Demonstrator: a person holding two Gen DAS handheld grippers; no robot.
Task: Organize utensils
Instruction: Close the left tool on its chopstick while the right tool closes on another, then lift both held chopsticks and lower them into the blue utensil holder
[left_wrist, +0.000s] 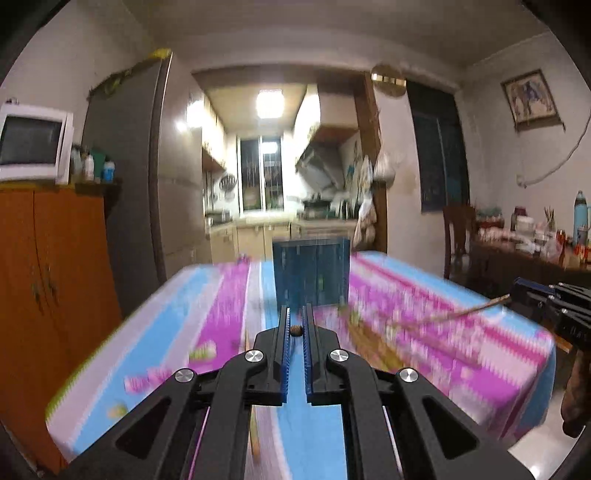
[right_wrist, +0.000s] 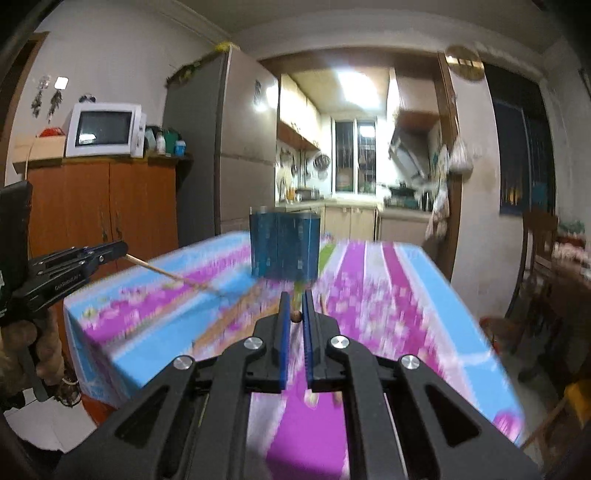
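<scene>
A blue slotted utensil holder (left_wrist: 311, 271) stands on the table with the pink and blue cloth (left_wrist: 184, 321); it also shows in the right wrist view (right_wrist: 284, 245). My left gripper (left_wrist: 296, 314) is shut on a wooden chopstick, its brown end (left_wrist: 296, 329) showing between the pads. In the right wrist view the left gripper (right_wrist: 123, 251) holds this chopstick (right_wrist: 166, 273) slanting down to the cloth. My right gripper (right_wrist: 295, 301) is shut on another chopstick, its end (right_wrist: 295, 315) between the pads. In the left wrist view that chopstick (left_wrist: 450, 314) slants from the right gripper (left_wrist: 515, 293).
Blurred utensils lie on the cloth in front of the holder (left_wrist: 354, 317). An orange cabinet (left_wrist: 48, 280) with a microwave (left_wrist: 33, 144) stands left, a fridge (left_wrist: 125, 166) behind it. A cluttered side table (left_wrist: 532, 243) and chair (left_wrist: 458, 229) stand right.
</scene>
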